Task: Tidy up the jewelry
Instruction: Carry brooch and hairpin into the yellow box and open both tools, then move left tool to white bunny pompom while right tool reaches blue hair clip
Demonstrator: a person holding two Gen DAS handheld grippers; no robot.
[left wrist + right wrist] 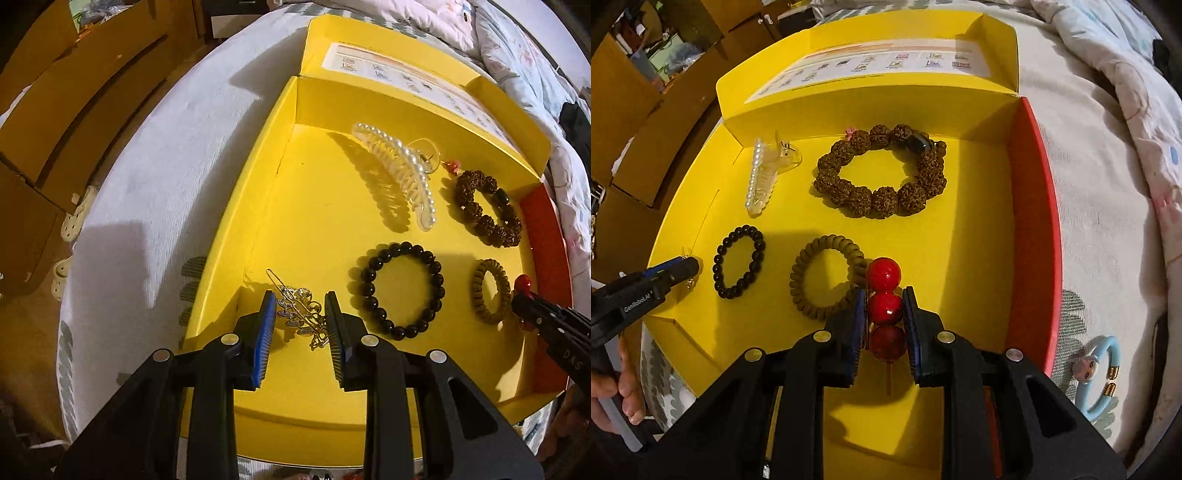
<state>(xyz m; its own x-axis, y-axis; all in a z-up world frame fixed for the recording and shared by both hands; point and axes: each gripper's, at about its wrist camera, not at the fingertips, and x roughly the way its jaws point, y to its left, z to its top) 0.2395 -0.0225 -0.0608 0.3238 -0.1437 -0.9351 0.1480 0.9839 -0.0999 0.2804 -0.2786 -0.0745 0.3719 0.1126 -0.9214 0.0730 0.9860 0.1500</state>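
An open yellow box lies on a bed. Over its near left corner, my left gripper is shut on a gold leaf-shaped hair clip, which hangs between the blue pads. My right gripper is shut on a hair stick with three red beads, low over the box floor beside a brown coil hair tie. Inside the box also lie a pearl claw clip, a rough brown seed bracelet and a black bead bracelet. The right gripper also shows at the right edge of the left wrist view.
The box lid stands open at the back, and the right wall is red. A light blue bangle lies on the bedcover to the right. Cardboard boxes and white shoes are on the floor to the left.
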